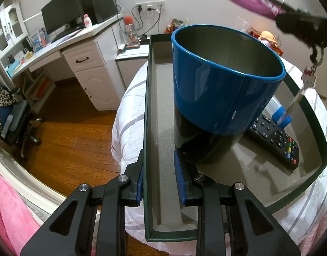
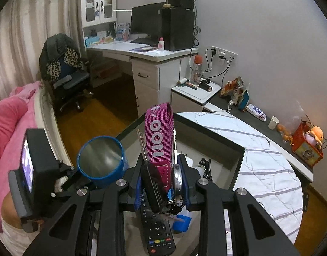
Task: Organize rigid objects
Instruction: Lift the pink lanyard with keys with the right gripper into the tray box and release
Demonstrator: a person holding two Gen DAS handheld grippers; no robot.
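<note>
A shallow dark-green tray (image 1: 146,106) with a grey floor lies on a white striped quilt. In it stand a blue metal cup (image 1: 223,81), a black remote (image 1: 276,140) and a small blue piece (image 1: 281,117). My left gripper (image 1: 158,155) straddles the tray's left wall. Its left pad lies against the wall and its right pad stands clear inside, so it is open. My right gripper (image 2: 161,157) is shut on a key bunch (image 2: 154,183) with a purple strap (image 2: 160,132). It hangs over the remote (image 2: 157,230), to the right of the cup (image 2: 100,160). A charm (image 1: 308,79) dangles from the bunch.
A black hair clip (image 2: 206,166) lies in the tray (image 2: 227,143) beyond the right gripper. A white desk (image 1: 82,42) with a monitor, an office chair (image 2: 65,72) and wooden floor are to the left. A dark shelf (image 2: 259,123) with clutter runs along the wall.
</note>
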